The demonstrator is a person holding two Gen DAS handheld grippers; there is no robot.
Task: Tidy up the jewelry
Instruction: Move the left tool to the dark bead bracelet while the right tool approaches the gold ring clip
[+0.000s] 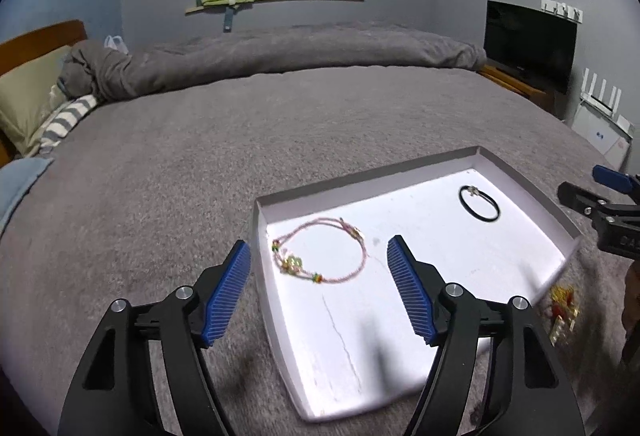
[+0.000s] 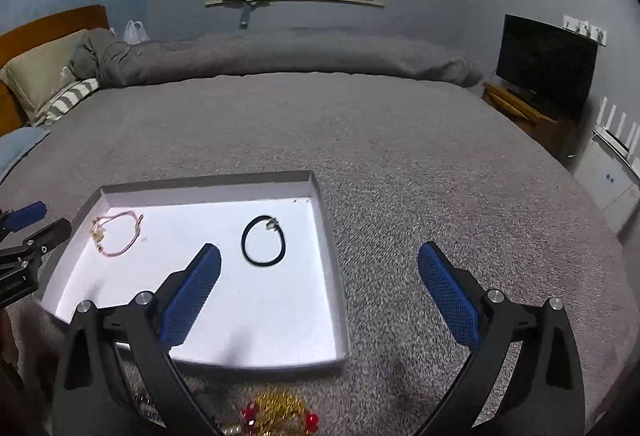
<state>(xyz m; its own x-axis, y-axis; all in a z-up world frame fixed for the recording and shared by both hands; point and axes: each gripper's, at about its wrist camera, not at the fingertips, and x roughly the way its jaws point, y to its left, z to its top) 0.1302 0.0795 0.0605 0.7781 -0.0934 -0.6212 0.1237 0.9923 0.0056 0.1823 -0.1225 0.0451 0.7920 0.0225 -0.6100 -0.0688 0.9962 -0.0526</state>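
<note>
A shallow white tray (image 1: 528,192) (image 2: 332,236) lies on the grey bed. In it lie a pink beaded bracelet (image 1: 362,250) (image 2: 138,232) at its left and a black ring bracelet (image 1: 480,218) (image 2: 282,248) at its right. A gold and red jewelry piece (image 1: 562,306) (image 2: 276,412) lies on the blanket just outside the tray's near edge. My left gripper (image 1: 320,268) is open and empty above the tray's left edge, around the pink bracelet. My right gripper (image 2: 320,268) is open and empty above the tray's right edge, above the gold piece.
The grey blanket (image 1: 280,140) spreads all around the tray. Pillows (image 1: 28,104) and a rolled duvet (image 1: 280,52) lie at the far side. A TV (image 1: 528,44) on a wooden stand is at the right, beyond the bed.
</note>
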